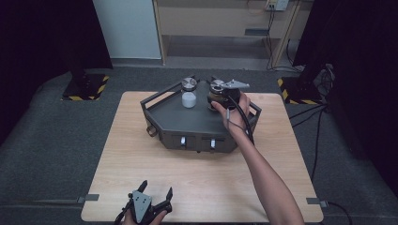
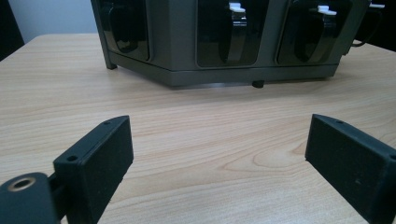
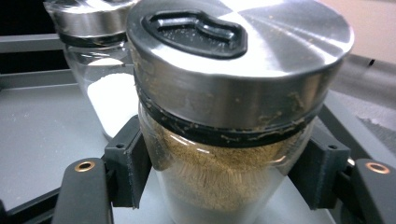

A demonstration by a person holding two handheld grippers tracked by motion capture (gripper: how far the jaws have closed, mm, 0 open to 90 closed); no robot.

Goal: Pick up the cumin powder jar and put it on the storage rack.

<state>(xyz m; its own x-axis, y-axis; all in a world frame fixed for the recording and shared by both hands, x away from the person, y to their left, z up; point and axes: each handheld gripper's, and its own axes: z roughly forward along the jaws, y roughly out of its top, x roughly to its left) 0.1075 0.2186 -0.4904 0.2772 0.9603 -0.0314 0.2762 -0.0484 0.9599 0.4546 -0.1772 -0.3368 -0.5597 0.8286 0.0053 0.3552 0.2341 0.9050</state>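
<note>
A spice jar (image 3: 224, 154), glass with a steel lid and brown powder inside, sits clamped in the right tool (image 1: 224, 96) over the far right part of a dark grey rack (image 1: 187, 123), which stands on the tabletop (image 1: 141, 178). The tool's jaws press on the glass from both sides, just under the lid's black band. Just beside it, toward the rack's far middle, stands a second jar (image 1: 189, 93) holding white powder.

The left tool (image 1: 146, 206) rests at the tabletop's near edge, well apart from the rack, jaws spread wide with nothing between them.

The risk, as it looks from here: smooth glass could slide or tilt in the pads if the grip loosens, and a sideways drift could knock the white-powder jar, the two being so close. A hard set-down could tip the jar on the rack's flat top.

The brown jar's base is cut off in the right gripper view, so whether it rests on the rack or hangs just above cannot be told. In the high view the hand covers most of the jar.
</note>
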